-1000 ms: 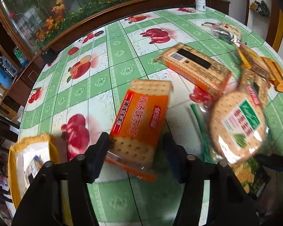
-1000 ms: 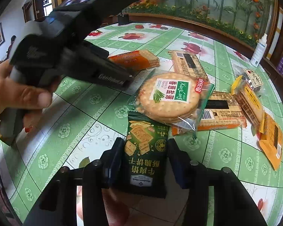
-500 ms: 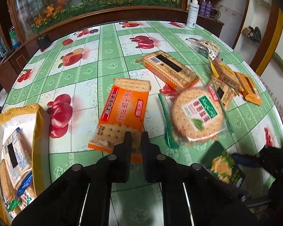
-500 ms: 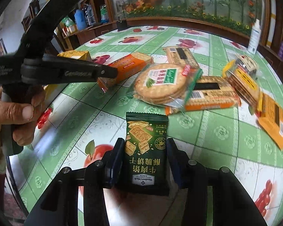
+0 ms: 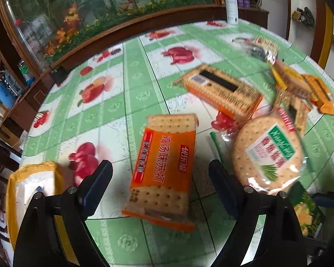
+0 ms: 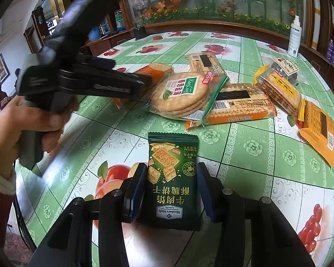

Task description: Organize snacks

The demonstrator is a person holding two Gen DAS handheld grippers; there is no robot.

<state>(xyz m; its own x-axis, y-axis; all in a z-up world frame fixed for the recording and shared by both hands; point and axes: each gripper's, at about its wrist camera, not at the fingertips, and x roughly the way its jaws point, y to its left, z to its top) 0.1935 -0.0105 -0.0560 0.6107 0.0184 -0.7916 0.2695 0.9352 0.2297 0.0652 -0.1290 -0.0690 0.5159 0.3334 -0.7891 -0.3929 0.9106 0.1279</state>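
Half a second earlier the left gripper [image 5: 160, 178] had been pressed together at the near end of the orange cracker pack [image 5: 164, 169]; now its jaws stood spread wide on either side of the pack, which lay flat on the desk [image 5: 127, 102]. The right gripper [image 6: 171, 191] straddled the dark green biscuit packet [image 6: 173, 178], touching its sides, though whether it truly pinched I cannot tell. The glossy orange wrapper looked slippery: a shallow end grip could let it slide out, or crush the crackers showing through its clear ends.
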